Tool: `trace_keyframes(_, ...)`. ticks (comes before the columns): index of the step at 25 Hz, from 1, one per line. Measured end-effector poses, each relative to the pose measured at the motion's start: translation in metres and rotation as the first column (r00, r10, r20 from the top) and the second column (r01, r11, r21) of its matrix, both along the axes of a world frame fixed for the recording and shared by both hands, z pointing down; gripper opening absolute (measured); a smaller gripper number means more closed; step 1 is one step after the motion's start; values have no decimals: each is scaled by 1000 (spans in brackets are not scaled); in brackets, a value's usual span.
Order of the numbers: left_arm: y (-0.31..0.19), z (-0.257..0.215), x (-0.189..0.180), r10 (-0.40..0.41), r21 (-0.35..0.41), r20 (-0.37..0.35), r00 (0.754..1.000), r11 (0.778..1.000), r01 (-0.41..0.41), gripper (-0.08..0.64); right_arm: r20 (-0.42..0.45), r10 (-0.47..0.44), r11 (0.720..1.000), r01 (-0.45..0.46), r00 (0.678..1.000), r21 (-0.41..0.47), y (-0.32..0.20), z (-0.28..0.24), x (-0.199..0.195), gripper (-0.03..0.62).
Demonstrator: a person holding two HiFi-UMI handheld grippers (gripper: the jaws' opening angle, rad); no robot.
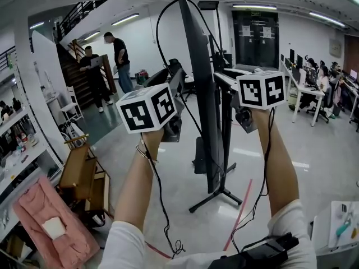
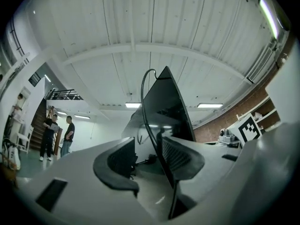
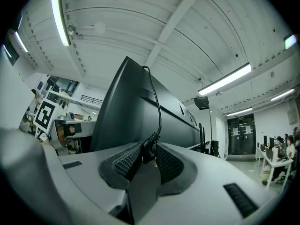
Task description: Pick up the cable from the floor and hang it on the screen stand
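The screen (image 1: pixel 199 83) stands edge-on on its black stand (image 1: pixel 216 192) right in front of me. A thin black cable (image 1: pixel 159 32) arches over the screen's top edge. In the left gripper view my left gripper (image 2: pixel 149 149) is open; the cable (image 2: pixel 143 107) runs up between its pads, close to the right one, to the screen (image 2: pixel 168 107). In the right gripper view my right gripper (image 3: pixel 146 151) is shut on the cable's plug end, and the cable (image 3: pixel 158 107) rises along the screen (image 3: pixel 126 111). Both marker cubes (image 1: pixel 148 108) (image 1: pixel 261 89) are held high, one on each side of the screen.
Two people (image 1: pixel 106 66) stand by a staircase at the back left. A wooden cart (image 1: pixel 84 175) and a pink cloth (image 1: pixel 50 223) sit at the lower left. Desks with seated people (image 1: pixel 314 83) fill the right. A red line (image 1: pixel 238 214) crosses the floor near the stand's feet.
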State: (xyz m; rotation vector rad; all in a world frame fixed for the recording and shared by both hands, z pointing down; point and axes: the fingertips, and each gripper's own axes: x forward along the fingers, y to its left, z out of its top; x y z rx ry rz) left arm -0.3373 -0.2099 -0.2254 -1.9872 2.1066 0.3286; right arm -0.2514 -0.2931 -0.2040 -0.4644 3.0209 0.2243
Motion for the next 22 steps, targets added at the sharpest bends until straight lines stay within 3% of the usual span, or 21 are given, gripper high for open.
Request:
trace_keyframes(6,9,35,-3,49,10,-71,996,999,-48,175,33,5,1000,-5,999,-1,8,15,2,100)
trace_keyframes(10,26,35,1,67,56,-113,991,997,-61,175,126,-1,1000,1,992,0,14,5,8,100)
trace_keyframes(14,38,25,3,35,83,-103,994,996,-27,176,147,26,1000,-28,989,11,17,-2,11,101)
trace_keyframes(22,49,20,11,25,63,-80,997,998,-20,176,145,46,999,-42,988,-31,15,-1,8,124)
